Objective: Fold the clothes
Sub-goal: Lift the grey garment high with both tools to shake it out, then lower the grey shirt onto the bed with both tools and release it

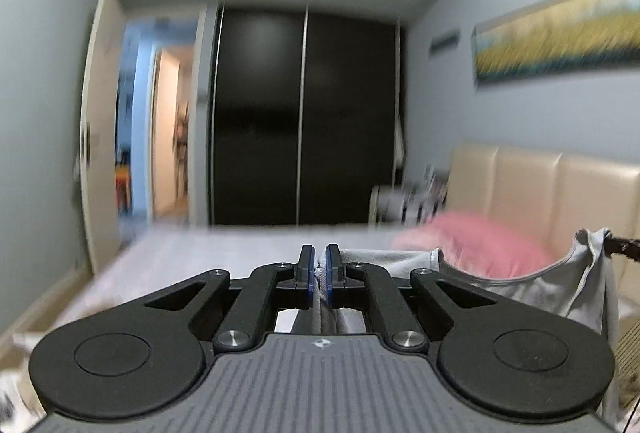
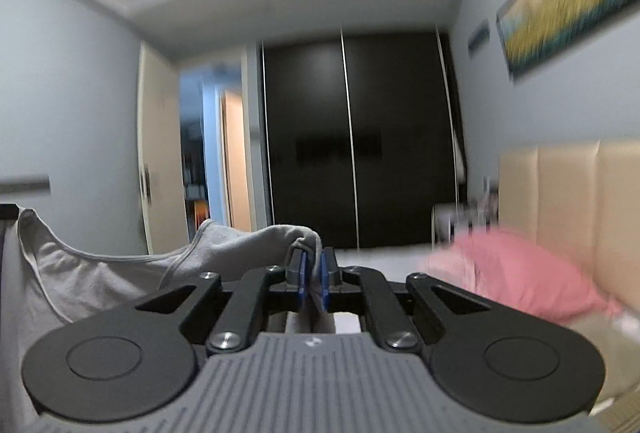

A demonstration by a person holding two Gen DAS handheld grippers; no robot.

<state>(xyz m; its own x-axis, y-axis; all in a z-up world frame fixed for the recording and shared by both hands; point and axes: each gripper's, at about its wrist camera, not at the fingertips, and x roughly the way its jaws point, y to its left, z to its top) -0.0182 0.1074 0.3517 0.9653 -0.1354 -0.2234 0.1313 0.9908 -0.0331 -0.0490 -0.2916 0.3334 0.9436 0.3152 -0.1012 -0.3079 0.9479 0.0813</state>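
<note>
We hold a grey tank top [image 1: 520, 285] stretched above the bed [image 1: 224, 253], left of the pink pillow [image 1: 472, 245]; left gripper [image 1: 319, 271] and right gripper [image 2: 311, 275] jaws each clamp a strap.

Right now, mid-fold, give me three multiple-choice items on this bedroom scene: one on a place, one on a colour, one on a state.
1. Where does the pink pillow lie?
A. against the beige padded headboard
B. in the doorway
C. on top of the dark sliding-door wardrobe

2. What colour is the sleeveless cotton top held up between the grippers?
A. pink
B. light grey
C. black

3. How does the left gripper stand?
A. wide open, nothing in it
B. shut on bare air
C. shut on a strap of the top

Key: 1 A, the pillow rests at the foot of the headboard panels. 2 B, the fabric is pale grey in both wrist views. 3 C, grey cloth is pinched between its blue pads; the right gripper grips the other strap likewise.
</note>
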